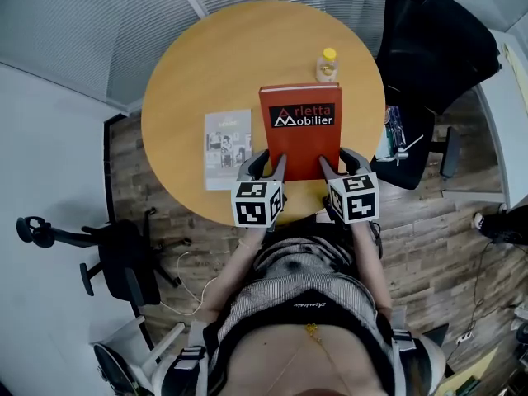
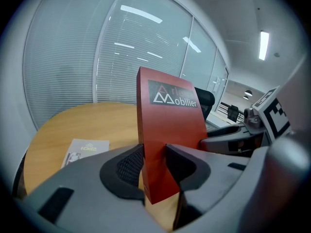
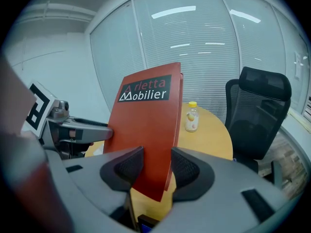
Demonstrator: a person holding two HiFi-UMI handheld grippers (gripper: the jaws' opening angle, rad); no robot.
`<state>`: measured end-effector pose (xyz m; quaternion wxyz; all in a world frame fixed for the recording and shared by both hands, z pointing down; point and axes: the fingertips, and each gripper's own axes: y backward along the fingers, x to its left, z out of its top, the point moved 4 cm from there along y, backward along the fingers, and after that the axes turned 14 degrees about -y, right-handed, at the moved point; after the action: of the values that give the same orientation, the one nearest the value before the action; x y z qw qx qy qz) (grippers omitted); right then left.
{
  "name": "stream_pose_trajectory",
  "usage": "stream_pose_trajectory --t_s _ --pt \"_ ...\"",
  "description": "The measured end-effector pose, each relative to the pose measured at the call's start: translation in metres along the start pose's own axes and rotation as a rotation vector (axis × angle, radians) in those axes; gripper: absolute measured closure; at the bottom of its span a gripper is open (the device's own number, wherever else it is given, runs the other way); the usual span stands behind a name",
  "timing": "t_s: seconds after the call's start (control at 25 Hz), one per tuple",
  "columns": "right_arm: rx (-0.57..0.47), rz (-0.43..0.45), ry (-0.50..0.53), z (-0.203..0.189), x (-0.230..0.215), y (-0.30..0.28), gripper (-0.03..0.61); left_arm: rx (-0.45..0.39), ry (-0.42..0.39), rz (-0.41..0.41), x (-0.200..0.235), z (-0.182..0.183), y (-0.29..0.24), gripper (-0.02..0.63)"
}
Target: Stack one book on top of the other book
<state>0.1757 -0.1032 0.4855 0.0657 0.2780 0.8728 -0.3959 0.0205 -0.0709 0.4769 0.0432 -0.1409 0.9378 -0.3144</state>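
A red hardback book [image 1: 299,130] with "Mobilier" on its cover is over the round wooden table [image 1: 190,81], in front of me. My left gripper [image 1: 268,165] is shut on its near left corner, and the pads press both faces of the red book [image 2: 167,130]. My right gripper [image 1: 338,163] is shut on the near right corner of the red book [image 3: 146,125]. That near edge is raised off the tabletop. A thin grey book [image 1: 228,148] lies flat on the table just left of the red one, apart from it.
A small bottle with a yellow cap [image 1: 328,64] stands beyond the red book's far edge. A black office chair [image 1: 429,48] stands at the table's right, another black chair [image 1: 115,254] on the floor at the lower left.
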Motion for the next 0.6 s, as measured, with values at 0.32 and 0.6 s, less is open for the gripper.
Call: stream_pose_trajectory --t_s 0.32,0.6 --pt "0.001 0.01 0.009 0.002 0.008 0.0 0.388 -0.01 0.016 0.005 0.005 0.0 0.008 0.474" --pt "-0.003 -0.01 0.0 0.004 0.029 -0.007 0.388 -0.018 0.019 -0.02 0.026 -0.003 0.015 0.477"
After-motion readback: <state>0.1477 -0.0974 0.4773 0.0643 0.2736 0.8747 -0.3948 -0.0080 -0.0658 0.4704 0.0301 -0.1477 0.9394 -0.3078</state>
